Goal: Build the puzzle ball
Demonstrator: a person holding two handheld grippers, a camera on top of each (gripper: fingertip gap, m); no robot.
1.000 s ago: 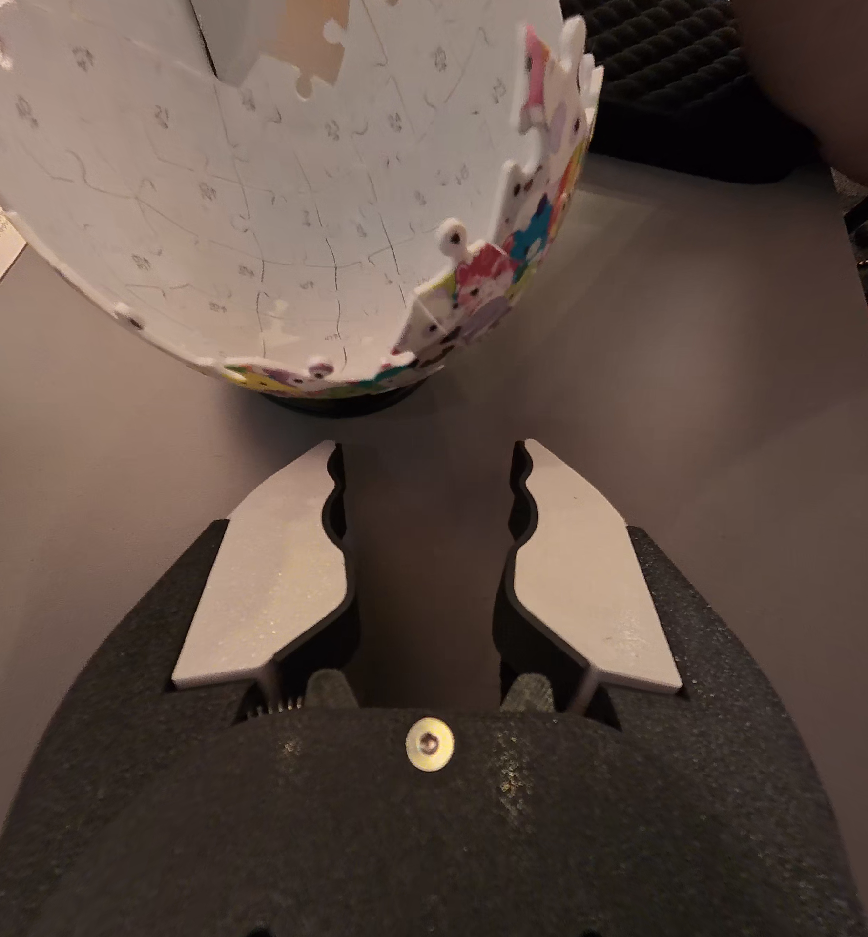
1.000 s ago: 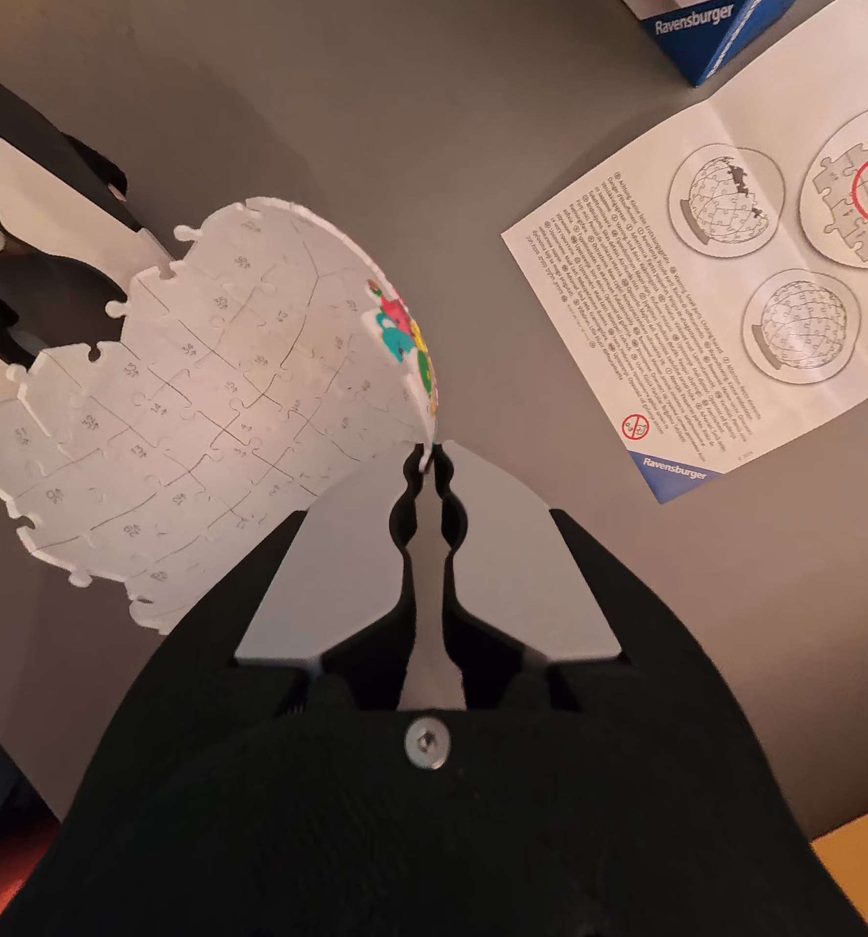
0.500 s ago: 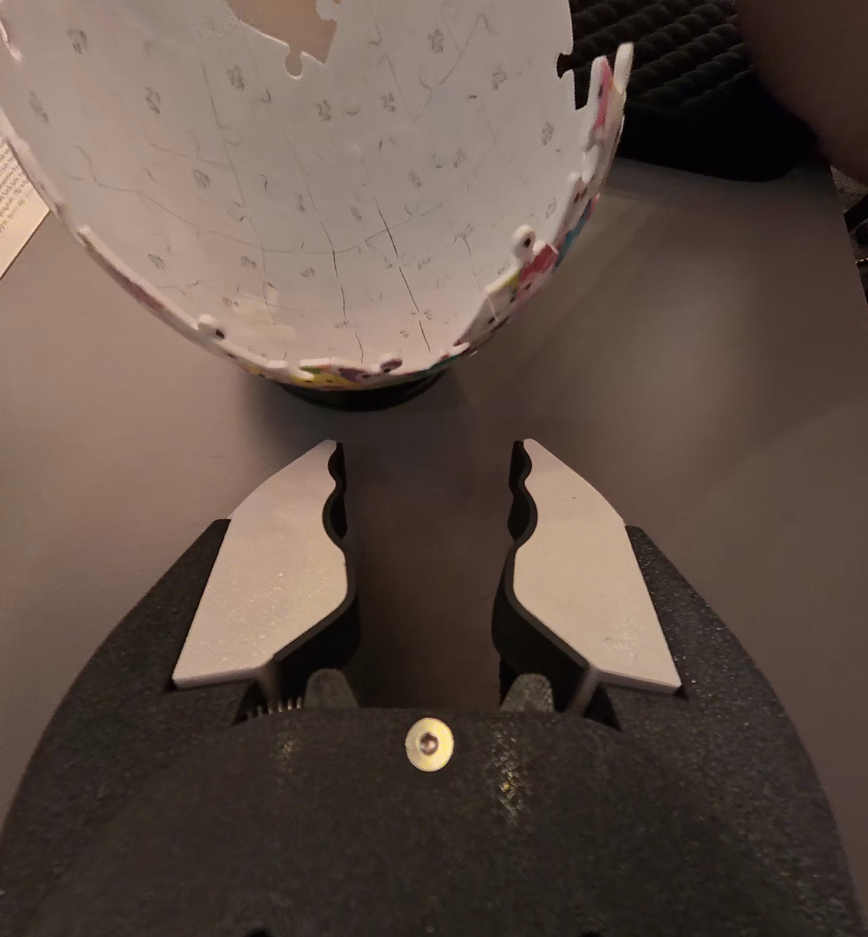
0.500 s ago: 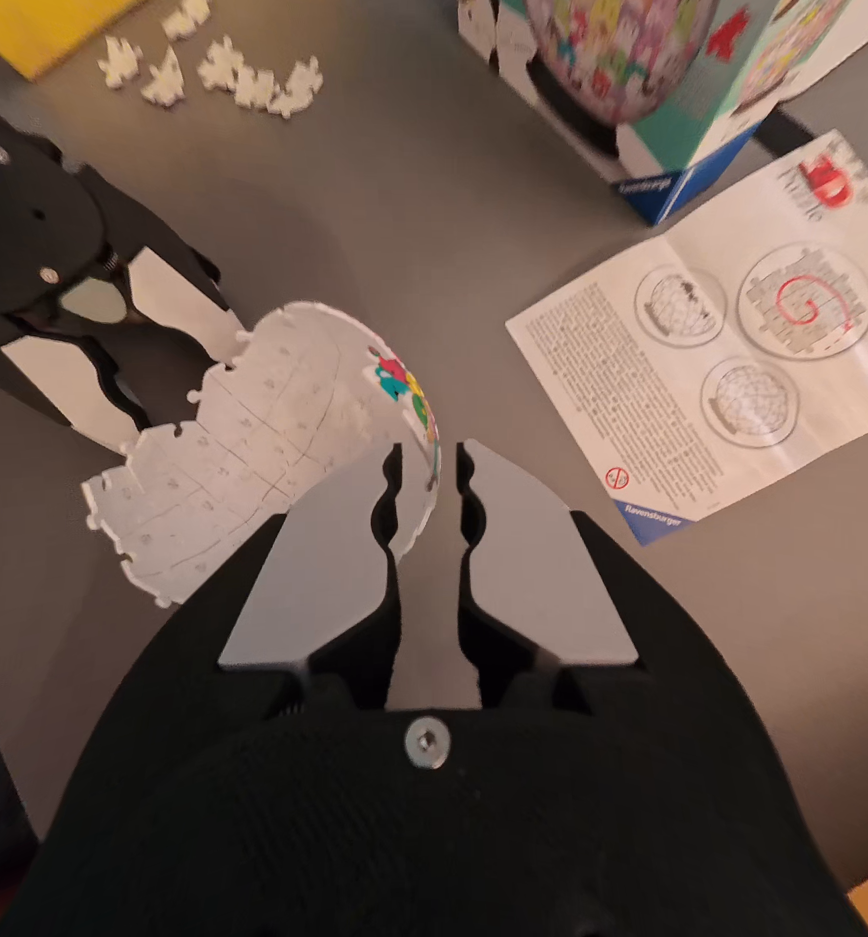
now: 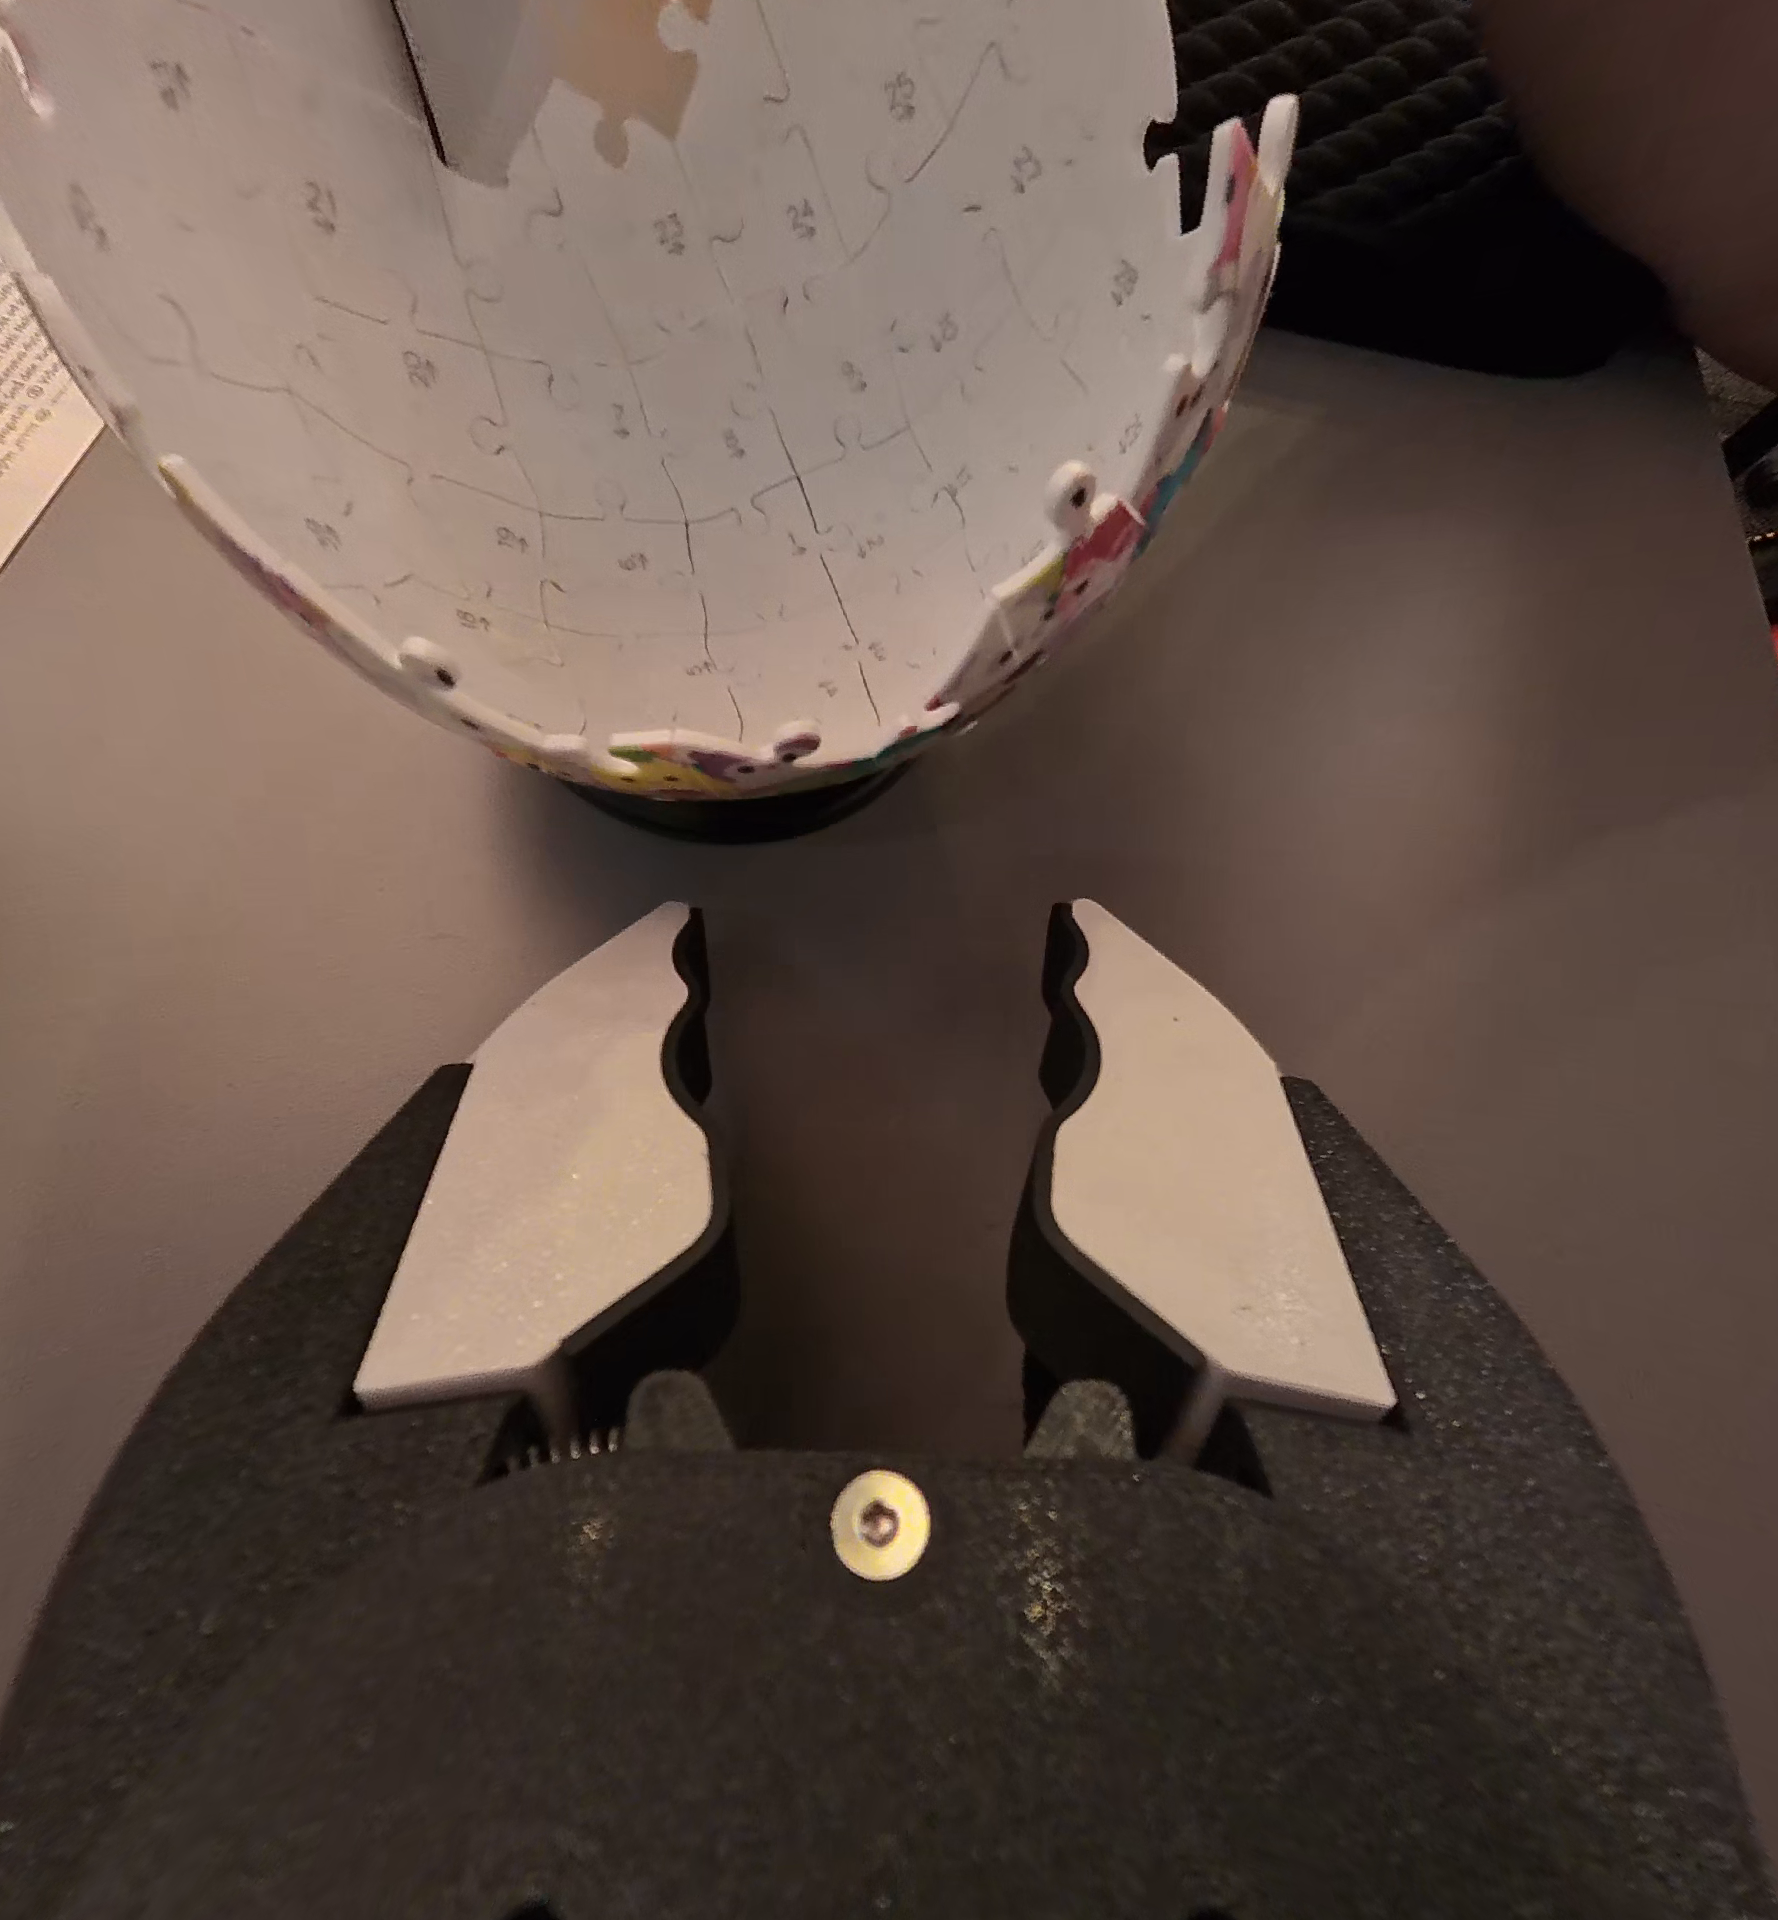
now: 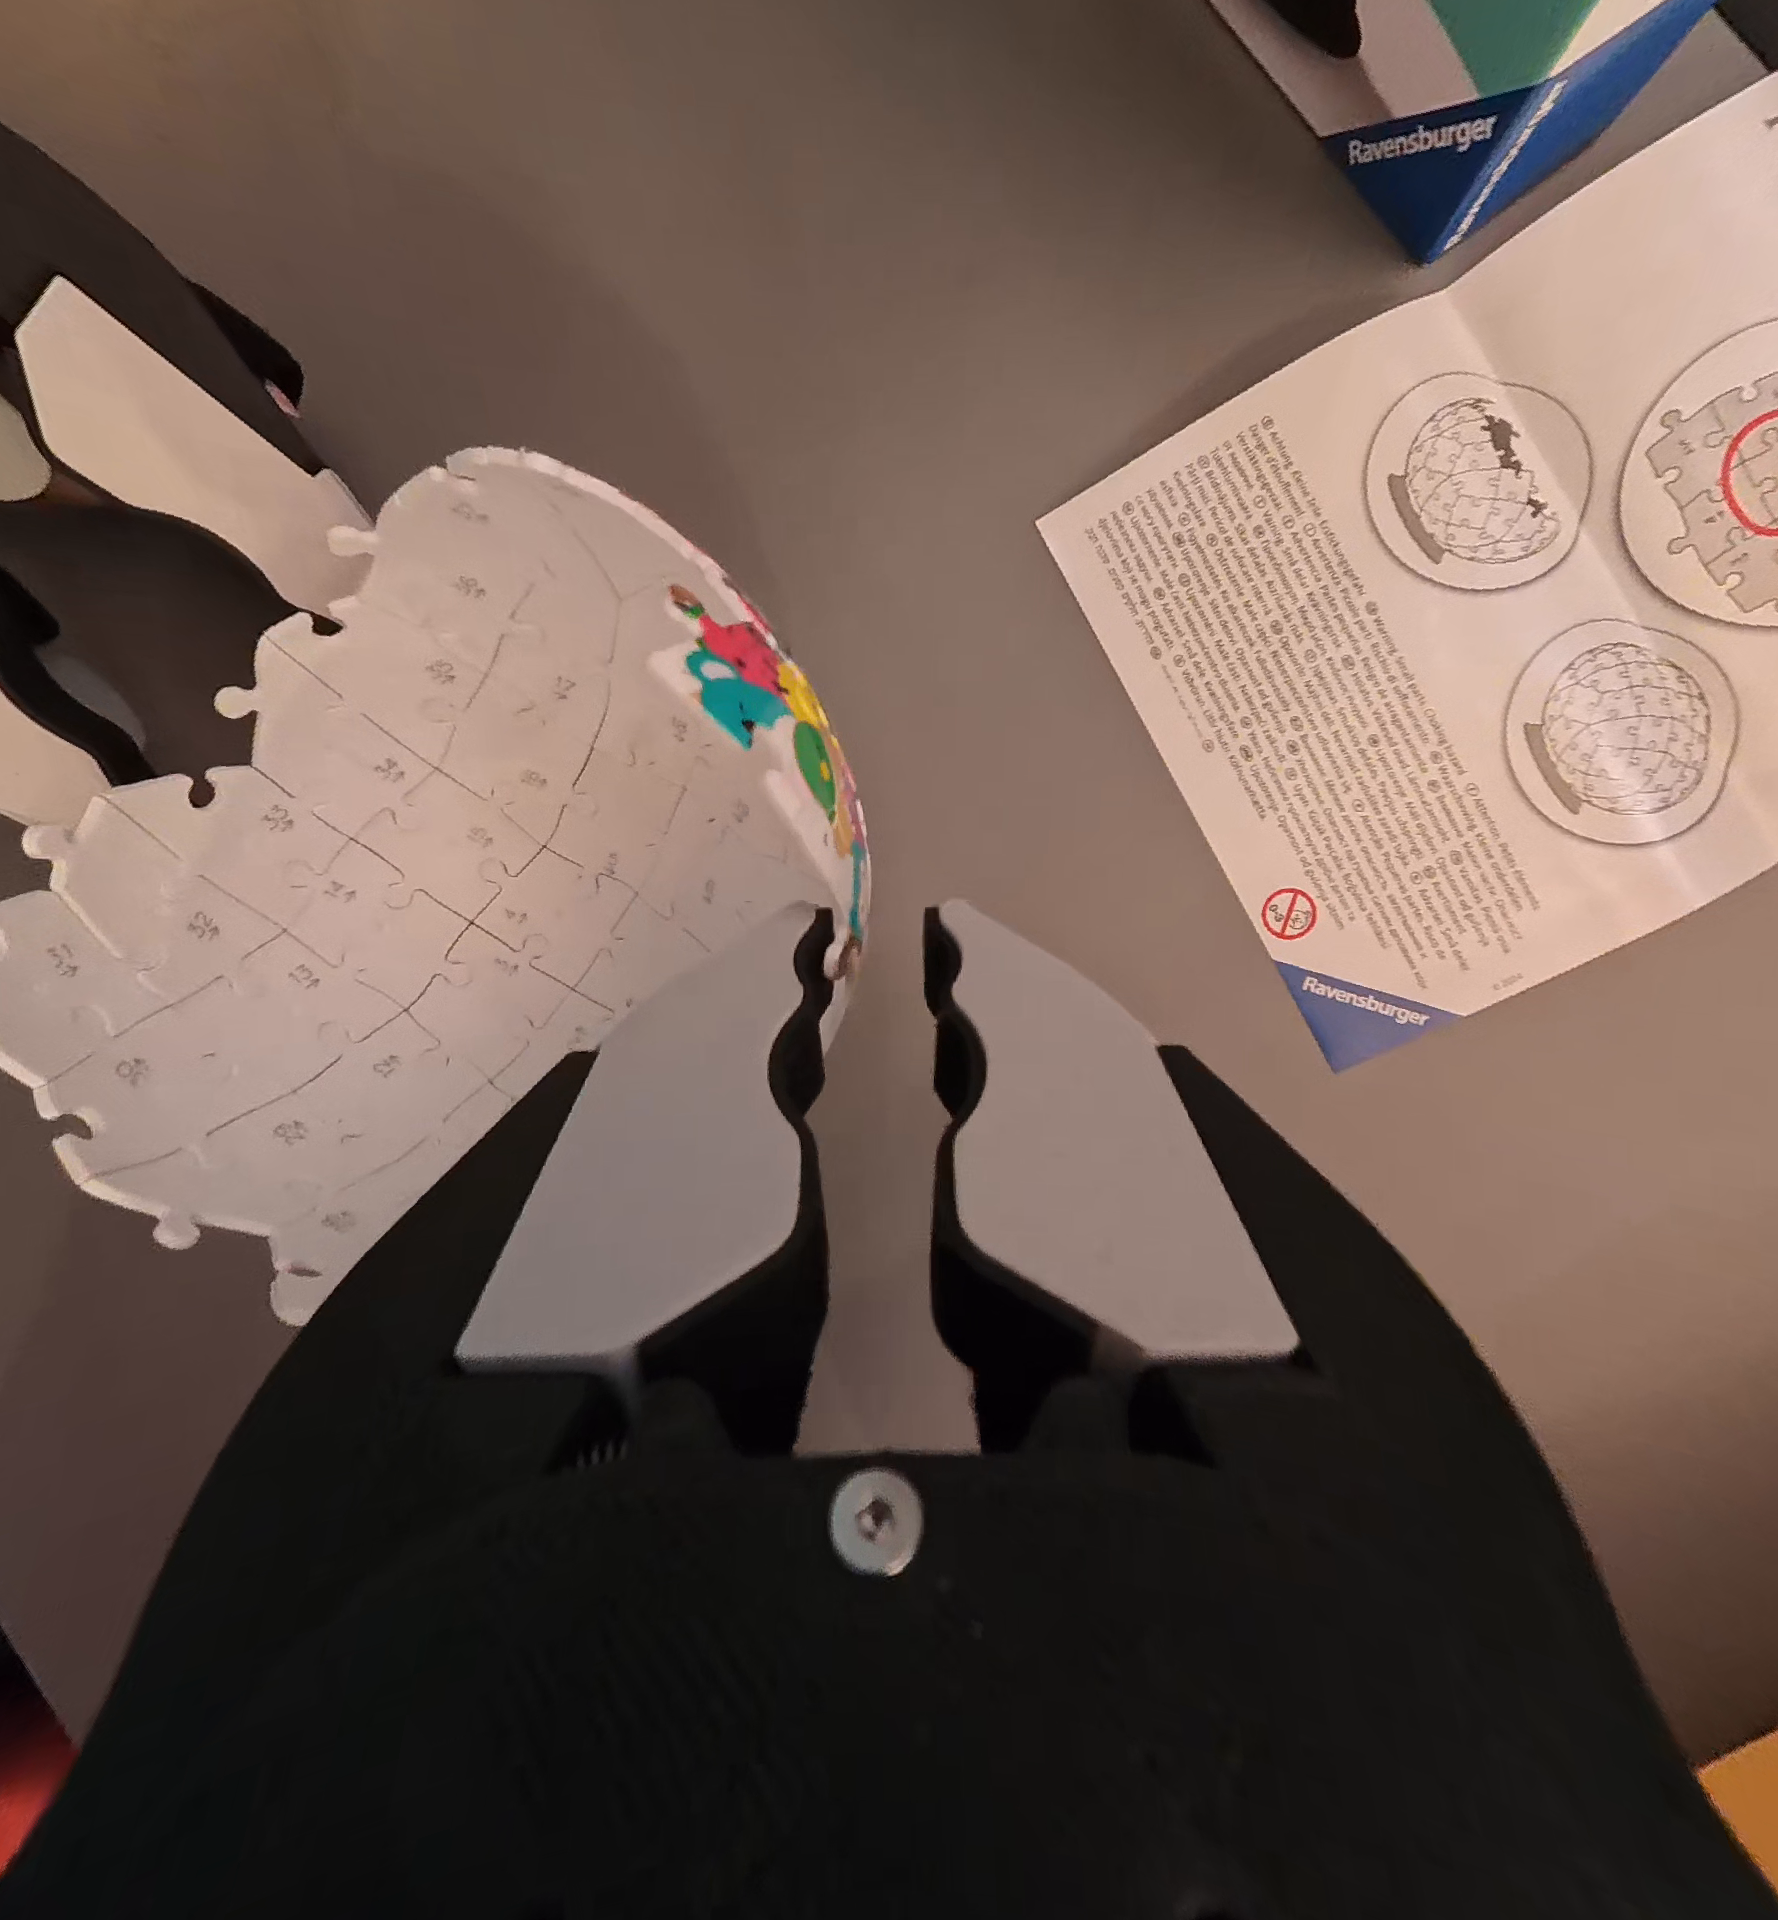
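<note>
a partly built puzzle ball (image 5: pixel 656 395) sits on a round stand (image 5: pixel 750 816) on the surface (image 5: pixel 1384 831), its open side facing the left tongs (image 5: pixel 874 914) just before it. the right tongs (image 6: pixel 869 914) straddle its rim. an instruction leaflet (image 6: pixel 1487 665) lies to the right, a puzzle box (image 6: pixel 1446 135) behind that.

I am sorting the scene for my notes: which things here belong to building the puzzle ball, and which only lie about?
Belong to the job:
- half-built puzzle ball
- black stand under it
- left gripper
- right gripper
- instruction sheet

Lying about:
- puzzle box
- grey table
</note>
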